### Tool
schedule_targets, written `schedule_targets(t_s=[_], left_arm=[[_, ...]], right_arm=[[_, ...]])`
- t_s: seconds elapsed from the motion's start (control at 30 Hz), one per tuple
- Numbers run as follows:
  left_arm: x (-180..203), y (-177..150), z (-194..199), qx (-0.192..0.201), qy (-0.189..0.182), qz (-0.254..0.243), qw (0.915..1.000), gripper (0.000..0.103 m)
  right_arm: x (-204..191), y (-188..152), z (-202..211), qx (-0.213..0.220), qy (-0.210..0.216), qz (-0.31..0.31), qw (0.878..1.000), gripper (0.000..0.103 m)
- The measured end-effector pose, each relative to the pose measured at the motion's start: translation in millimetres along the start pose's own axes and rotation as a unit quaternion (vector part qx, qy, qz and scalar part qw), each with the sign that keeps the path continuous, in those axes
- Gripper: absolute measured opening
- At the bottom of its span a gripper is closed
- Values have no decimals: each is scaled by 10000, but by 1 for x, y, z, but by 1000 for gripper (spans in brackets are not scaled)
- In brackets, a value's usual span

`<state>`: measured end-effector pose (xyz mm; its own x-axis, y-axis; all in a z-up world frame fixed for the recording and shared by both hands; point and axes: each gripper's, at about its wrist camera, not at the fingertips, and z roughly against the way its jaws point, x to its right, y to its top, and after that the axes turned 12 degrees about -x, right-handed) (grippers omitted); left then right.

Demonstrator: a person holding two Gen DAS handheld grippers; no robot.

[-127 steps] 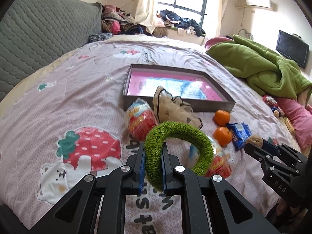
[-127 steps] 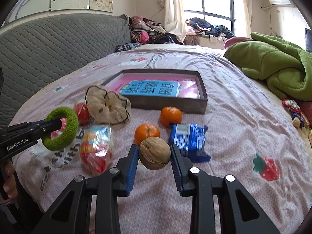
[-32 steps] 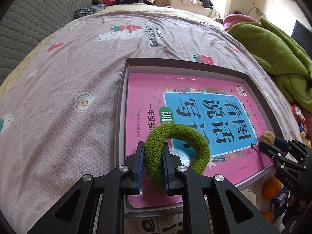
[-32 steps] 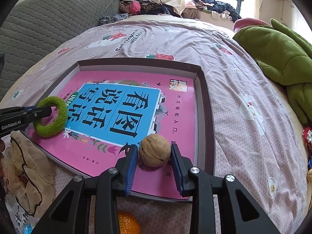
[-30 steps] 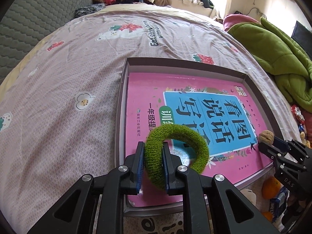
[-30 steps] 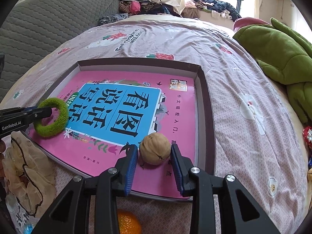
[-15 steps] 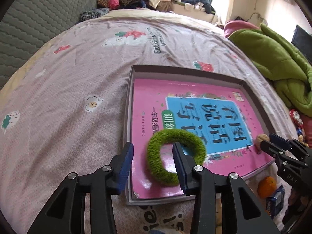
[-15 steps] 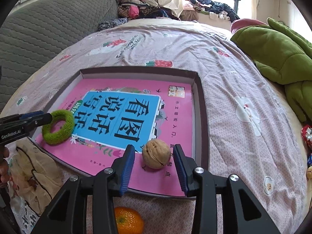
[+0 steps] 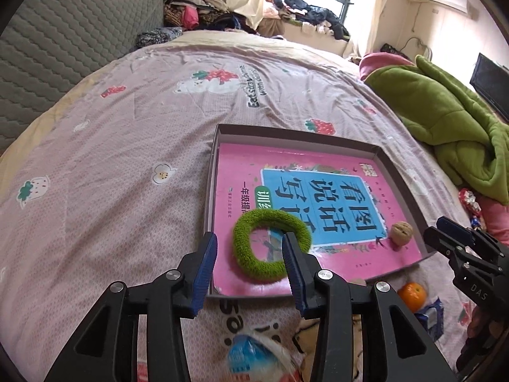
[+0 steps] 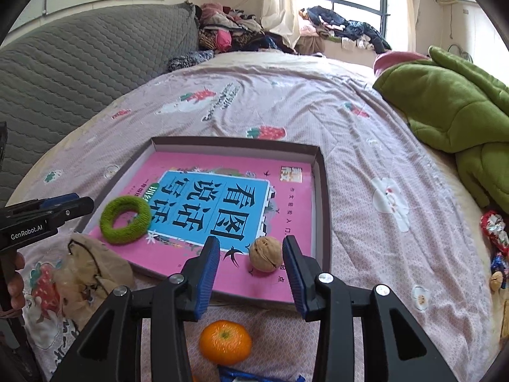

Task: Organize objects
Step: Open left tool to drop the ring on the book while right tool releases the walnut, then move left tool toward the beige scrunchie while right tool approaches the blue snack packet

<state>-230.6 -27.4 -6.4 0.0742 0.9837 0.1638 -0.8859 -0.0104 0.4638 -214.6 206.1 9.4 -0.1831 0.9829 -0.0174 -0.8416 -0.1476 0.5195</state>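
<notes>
A shallow grey cardboard box tray (image 9: 399, 176), lined with a pink book with a blue title panel (image 9: 321, 197), lies on a pink bedspread printed with strawberries and bears (image 9: 105, 172). At the tray's near left corner a fuzzy green ring-shaped hair tie (image 9: 270, 243) lies flat on the book's cover. The left gripper (image 9: 249, 259) hangs above it with its blue-padded fingers (image 9: 206, 259) parted. Its jaws have just been opening, and the hair tie lies free below them, touched by neither pad.

Toward the tray's near right corner a brown wrinkled walnut (image 10: 265, 253) sits on the pink cover, just inside the right wall. The right gripper (image 10: 251, 265) hovers over it, its fingers moderately apart. These jaws too have just been opening, and the nut stands between the pads, closer to the right one, with a sliver of cover showing on each side.

Outside the tray, beside its near left corner, a crumpled beige mesh pouch with black trim (image 10: 95, 270) lies on the bedspread. A round orange tangerine (image 10: 225, 342) sits just off the near edge, below the right gripper. A rumpled green fleece blanket (image 10: 451, 108) is heaped along the bed's right side.
</notes>
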Motion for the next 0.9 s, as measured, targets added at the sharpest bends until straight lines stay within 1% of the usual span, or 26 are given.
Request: schedule_targets(t_s=[0.1,0.33,0.57,0.9], left_arm=[[0,-9,10,71,-50,17,10000,44],[3,-25,31,247,-105,30,9996,44],[9,-39,46,355,-147,17,9993,44],[22,-57,67,504,-174,-84,9985,44]], right_arm=[[-2,-3,10,103,-104,49,9999,42],[-2,-9,31,298,-122,48,9995,44],[-8,-17,58,632,8,81,9980,44],[-8,-33,78,742,185,40,9971,45]])
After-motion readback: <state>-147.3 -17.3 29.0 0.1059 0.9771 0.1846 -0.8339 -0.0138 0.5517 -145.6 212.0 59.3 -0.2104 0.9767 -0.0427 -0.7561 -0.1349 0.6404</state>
